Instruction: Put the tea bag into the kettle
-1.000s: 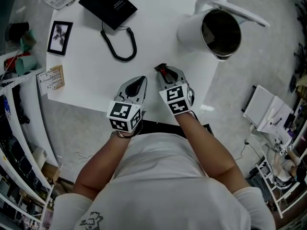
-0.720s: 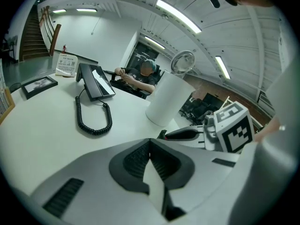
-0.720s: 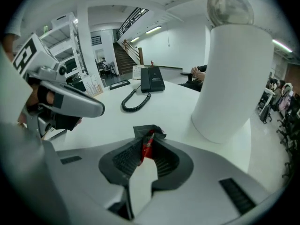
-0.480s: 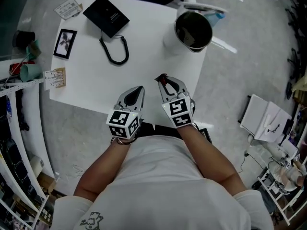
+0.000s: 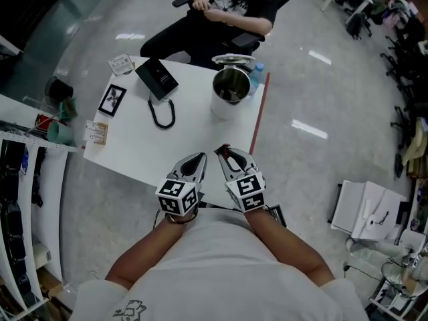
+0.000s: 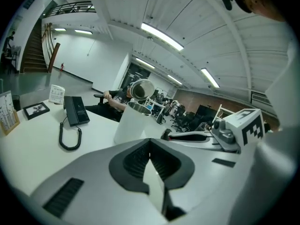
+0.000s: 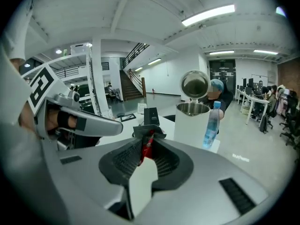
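The white kettle stands at the table's far right with its lid flipped up, steel inside showing; it also shows in the left gripper view and in the right gripper view. My right gripper is shut on a red tea bag, which is pinched upright between its pads and shows as a red speck at the tips. My left gripper sits right beside it, shut and empty, jaws meeting. Both hover over the table's near edge, well short of the kettle.
A black phone with a coiled cord lies on the white table. A framed picture, cards and a small calendar sit at the left. A water bottle stands behind the kettle. A person sits beyond the table.
The head view has pulled back and up, so the table and kettle look smaller and farther. Both grippers stay side by side by the near edge, tea bag still held.
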Demonstrator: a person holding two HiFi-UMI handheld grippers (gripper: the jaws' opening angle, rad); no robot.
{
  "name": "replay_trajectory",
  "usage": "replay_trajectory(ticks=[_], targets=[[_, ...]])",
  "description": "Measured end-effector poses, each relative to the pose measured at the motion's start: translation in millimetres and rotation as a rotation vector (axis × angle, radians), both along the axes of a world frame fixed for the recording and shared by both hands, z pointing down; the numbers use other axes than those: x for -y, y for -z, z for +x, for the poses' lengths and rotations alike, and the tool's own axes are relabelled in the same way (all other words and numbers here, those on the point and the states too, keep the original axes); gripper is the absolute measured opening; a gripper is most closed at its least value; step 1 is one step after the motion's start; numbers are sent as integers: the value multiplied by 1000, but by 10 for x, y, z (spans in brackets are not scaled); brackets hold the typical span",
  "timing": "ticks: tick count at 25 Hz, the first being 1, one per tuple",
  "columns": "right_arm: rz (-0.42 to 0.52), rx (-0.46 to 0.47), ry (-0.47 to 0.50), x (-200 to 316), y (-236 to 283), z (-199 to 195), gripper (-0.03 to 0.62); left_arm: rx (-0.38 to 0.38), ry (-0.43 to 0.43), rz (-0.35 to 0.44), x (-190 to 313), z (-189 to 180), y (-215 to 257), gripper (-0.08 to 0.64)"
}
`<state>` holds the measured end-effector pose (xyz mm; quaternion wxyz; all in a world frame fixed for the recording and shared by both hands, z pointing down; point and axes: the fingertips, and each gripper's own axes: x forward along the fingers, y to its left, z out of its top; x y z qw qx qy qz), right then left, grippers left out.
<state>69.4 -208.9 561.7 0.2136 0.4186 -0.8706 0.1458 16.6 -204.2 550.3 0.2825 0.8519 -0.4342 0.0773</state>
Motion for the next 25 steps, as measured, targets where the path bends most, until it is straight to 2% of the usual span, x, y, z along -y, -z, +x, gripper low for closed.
replay_trajectory(ticks=[7,13,21,25], targets=[[70,58,-44,-164,418,364,75,23,13,91,-187,229,416,9],[108,85,-23,-204,575,379,75,40,27,132,-223,283,545,9],[158,90,-22,-160,733,450,75,67,-2,166,-86,464,608,9],[157,105,-46,-40,756,536,75,115,-32,216,16,580,678,9]])
